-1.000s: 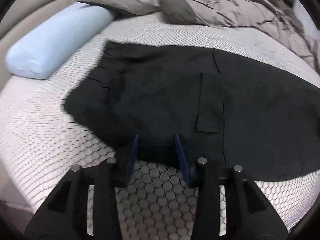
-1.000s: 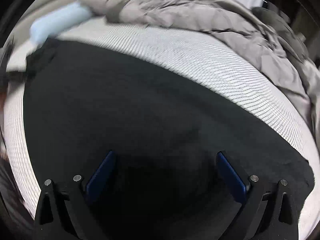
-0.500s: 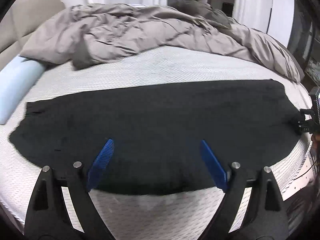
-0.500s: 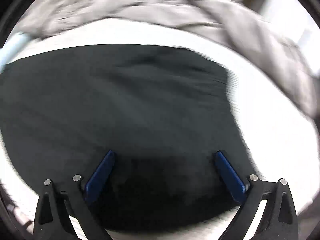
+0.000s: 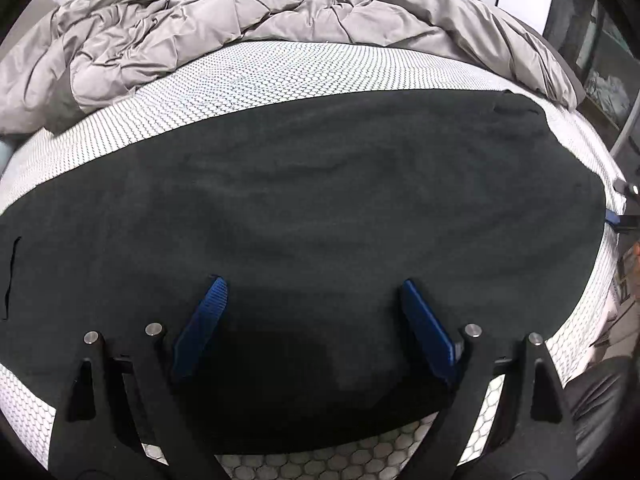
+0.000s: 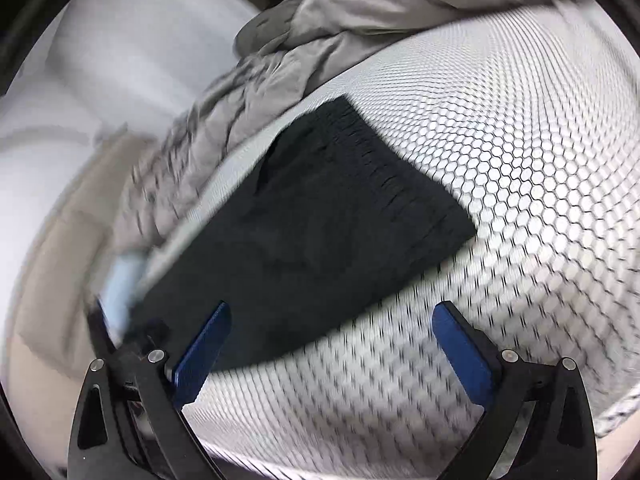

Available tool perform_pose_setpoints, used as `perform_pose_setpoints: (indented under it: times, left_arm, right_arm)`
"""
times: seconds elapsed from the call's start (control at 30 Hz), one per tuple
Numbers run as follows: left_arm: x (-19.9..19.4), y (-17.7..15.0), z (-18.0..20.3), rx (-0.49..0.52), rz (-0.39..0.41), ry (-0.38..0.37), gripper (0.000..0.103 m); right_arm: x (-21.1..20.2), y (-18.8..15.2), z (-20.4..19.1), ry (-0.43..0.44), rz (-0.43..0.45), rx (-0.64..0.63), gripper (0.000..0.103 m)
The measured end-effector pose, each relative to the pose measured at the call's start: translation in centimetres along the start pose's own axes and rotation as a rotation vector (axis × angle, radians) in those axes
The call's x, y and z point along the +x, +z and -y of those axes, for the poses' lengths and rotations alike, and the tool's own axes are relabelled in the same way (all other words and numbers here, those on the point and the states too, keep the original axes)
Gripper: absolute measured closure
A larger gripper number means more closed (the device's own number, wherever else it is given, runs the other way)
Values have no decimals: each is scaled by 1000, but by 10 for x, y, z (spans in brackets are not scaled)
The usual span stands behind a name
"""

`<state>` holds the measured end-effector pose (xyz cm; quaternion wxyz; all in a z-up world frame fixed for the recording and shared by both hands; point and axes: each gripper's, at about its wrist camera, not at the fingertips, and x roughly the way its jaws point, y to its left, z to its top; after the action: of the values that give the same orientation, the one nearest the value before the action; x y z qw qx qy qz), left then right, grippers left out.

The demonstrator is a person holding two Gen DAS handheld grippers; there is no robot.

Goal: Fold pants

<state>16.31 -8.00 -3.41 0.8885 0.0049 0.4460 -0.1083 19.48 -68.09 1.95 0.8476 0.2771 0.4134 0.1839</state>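
Black pants (image 5: pixel 312 216) lie flat and lengthwise across the white honeycomb mattress (image 5: pixel 280 68). In the left wrist view my left gripper (image 5: pixel 312 292) hovers over the near edge of the cloth, its blue pads wide apart and nothing pinched between them. In the right wrist view the pants (image 6: pixel 320 224) run diagonally, their hem end at the upper right. My right gripper (image 6: pixel 332 316) is open over the mattress (image 6: pixel 520 160) beside the cloth's long edge; its left pad (image 6: pixel 204 352) overlaps the fabric in the picture, and nothing is gripped.
A rumpled grey duvet (image 5: pixel 224 12) is heaped along the far side of the bed and appears as a grey duvet (image 6: pixel 320 28) in the right view. A pale blue pillow (image 6: pixel 124 280) shows, blurred, at the left. The other gripper (image 5: pixel 624 216) peeks in at the right edge, past the bed's edge.
The left jaws widened from nearly closed on the pants' edge to wide open, and the gripper slid along the pants. The right gripper swung off the cloth towards the hem end and rolled.
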Motion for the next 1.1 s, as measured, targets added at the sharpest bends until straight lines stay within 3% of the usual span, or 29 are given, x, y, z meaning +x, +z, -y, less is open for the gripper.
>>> perform_pose_setpoints:
  times: [0.03, 0.1, 0.17, 0.23, 0.27, 0.37, 0.47, 0.53, 0.6, 0.63, 0.67, 0.73, 0.8, 0.9, 0.97, 1.03, 1.1]
  left_arm:
    - [0, 0, 0, -14, -4, 3, 15]
    - [-3, -2, -3, -39, -11, 30, 15]
    - [-5, -5, -4, -46, -13, 64, 15]
    - [-7, -5, -4, -37, -17, 77, 15]
    - [-8, -5, -4, -37, -20, 77, 15]
    - [-16, -4, -12, -72, -1, 57, 15]
    - [-27, -6, -24, -130, 56, 18, 15]
    - [-31, -7, -32, -147, 65, 24, 15]
    - [-37, -9, -42, -179, 91, 19, 15]
    - [-40, -11, -49, -205, 111, 10, 15]
    - [-43, -13, -54, -229, 129, 6, 15]
    - [-48, -15, -62, -255, 142, -7, 15]
    - [-53, -16, -67, -268, 148, -46, 15]
    - [-56, -15, -66, -274, 139, -142, 15]
    - [-52, -12, -58, -260, 99, -233, 15]
    - [-47, -11, -49, -238, 79, -258, 15]
    - [-41, -10, -36, -211, 45, -306, 15]
  right_arm:
    - [4, 7, 6, 35, 25, 50, 1]
    - [11, 19, 9, 17, 78, 88, 15]
    - [23, 33, 6, -72, 113, 72, 60]
    - [36, 36, -7, -162, 129, 56, 71]
    - [36, 39, -15, -164, 155, 39, 79]
    - [30, 43, -66, -108, 218, -73, 86]
    - [40, 29, -136, -16, 191, -261, 86]
    - [70, 4, -190, 116, 76, -414, 83]
    - [98, -32, -230, 177, -50, -555, 64]
    - [113, -53, -249, 200, -124, -664, 44]
    - [125, -72, -262, 181, -180, -771, 38]
    - [131, -95, -271, 144, -230, -889, 38]
    - [117, -98, -265, 175, -240, -908, 38]
    - [78, -81, -239, 186, -150, -830, 28]
    - [57, -60, -211, 143, -69, -710, 27]
    - [55, -47, -194, 131, -55, -614, 27]
    - [71, -43, -189, 30, -63, -606, 27]
